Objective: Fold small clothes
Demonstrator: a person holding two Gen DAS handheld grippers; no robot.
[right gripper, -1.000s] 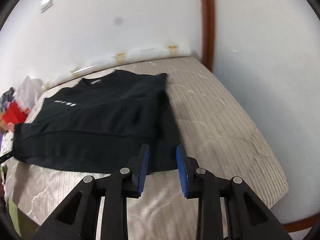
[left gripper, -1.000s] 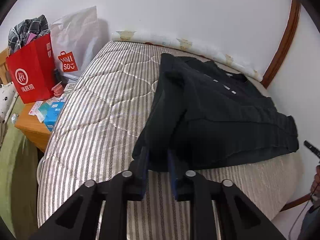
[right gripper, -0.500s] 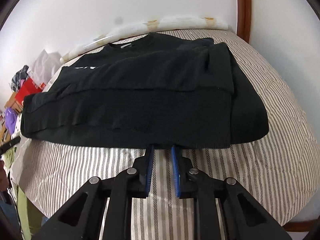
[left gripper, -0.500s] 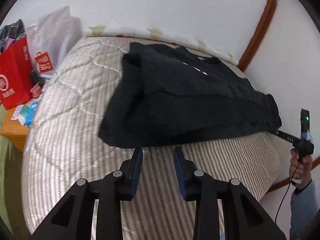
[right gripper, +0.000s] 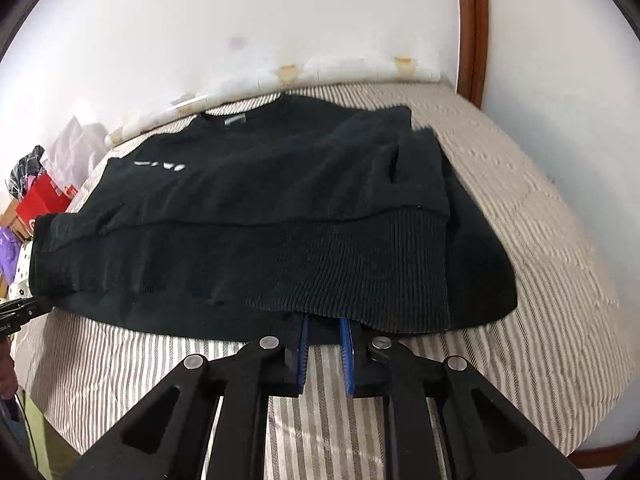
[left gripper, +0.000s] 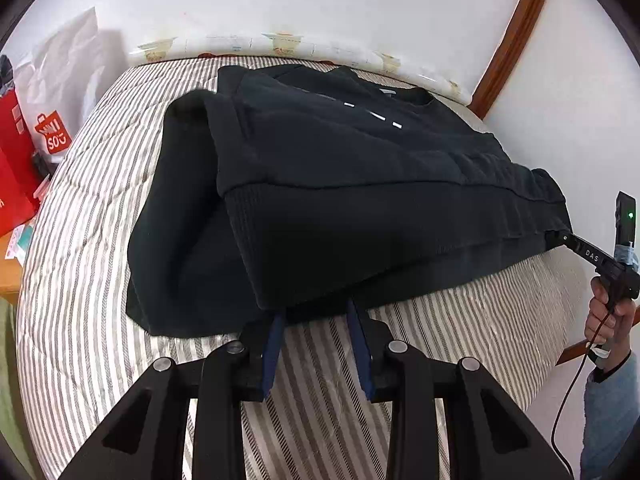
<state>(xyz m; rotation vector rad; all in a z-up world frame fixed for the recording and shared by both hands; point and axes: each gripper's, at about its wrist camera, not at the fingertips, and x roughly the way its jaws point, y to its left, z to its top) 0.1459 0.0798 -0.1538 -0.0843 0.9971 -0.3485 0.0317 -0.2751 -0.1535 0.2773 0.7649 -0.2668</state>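
A black sweater (left gripper: 360, 184) (right gripper: 260, 208) lies flat on the striped mattress (left gripper: 80, 280), sleeves folded in and ribbed hem toward me. My left gripper (left gripper: 316, 310) is at the hem's left part. Its tips reach just under the edge, the jaws stand apart, and stripes show between them. My right gripper (right gripper: 323, 322) is at the hem's right part. Its jaws are closing with the hem's edge lying over and between the tips, and no pinch shows. In the left wrist view the right gripper (left gripper: 556, 237) touches the hem's far corner.
A person's hand (left gripper: 608, 316) holds the right gripper's handle, with a cable hanging down. A red bag (left gripper: 12, 168) and a white shopping bag (left gripper: 60, 92) stand beyond the mattress's left side by a wooden nightstand (left gripper: 8, 268). A white wall and a brown wooden frame (left gripper: 508, 36) stand behind.
My left gripper left the sweater's side fold, widened slightly and came to the near hem. My right gripper moved forward and down to the hem, and its jaws narrowed.
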